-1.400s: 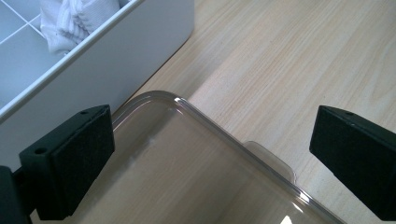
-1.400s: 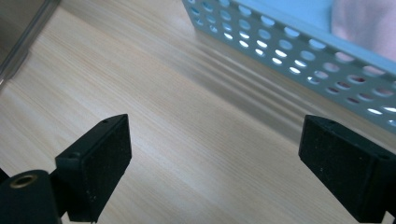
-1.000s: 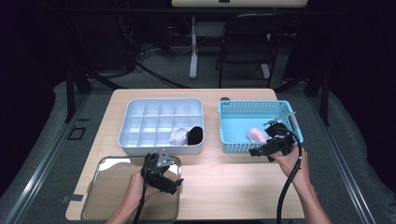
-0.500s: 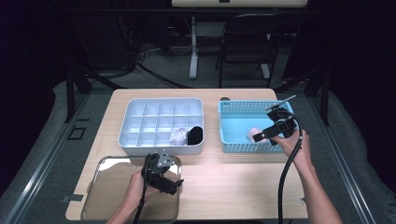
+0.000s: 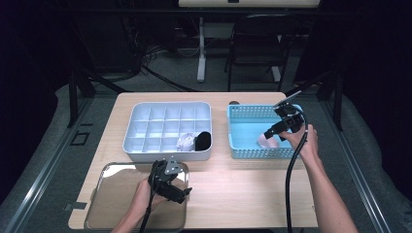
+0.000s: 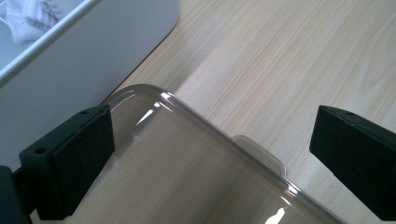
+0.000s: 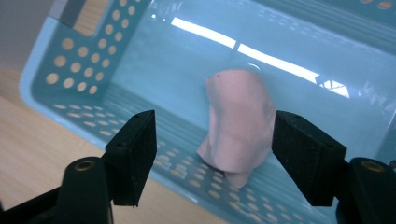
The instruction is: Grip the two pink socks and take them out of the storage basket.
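Note:
A soft pink cloth piece [image 7: 238,130] stands on the floor of the blue perforated basket [image 7: 70,60]. My right gripper [image 7: 219,158] points down at it, and its jaws have just been closing. The cloth is between the pads; the left pad [image 7: 135,154] is clearly apart from it, so the gripper is open. From above, the right gripper [image 5: 270,133] hangs over the right half of the basket [image 5: 243,109], just beside the pink cloth [image 5: 266,141]. My left gripper [image 5: 177,187] rests open over the far right corner of a clear plastic tray [image 5: 111,194], with nothing between its jaws [image 6: 187,177].
A white compartment box [image 5: 167,154] sits left of the basket, holding a white rolled cloth [image 5: 185,141] and a black item [image 5: 203,141] in its front row. Its wall [image 6: 70,60] rises close to the left gripper. Bare wooden table [image 5: 233,189] lies in front.
My right gripper has moved away from the basket's front edge, farther in over the basket, and its jaws stand narrower around the pink cloth. The left gripper has stayed put.

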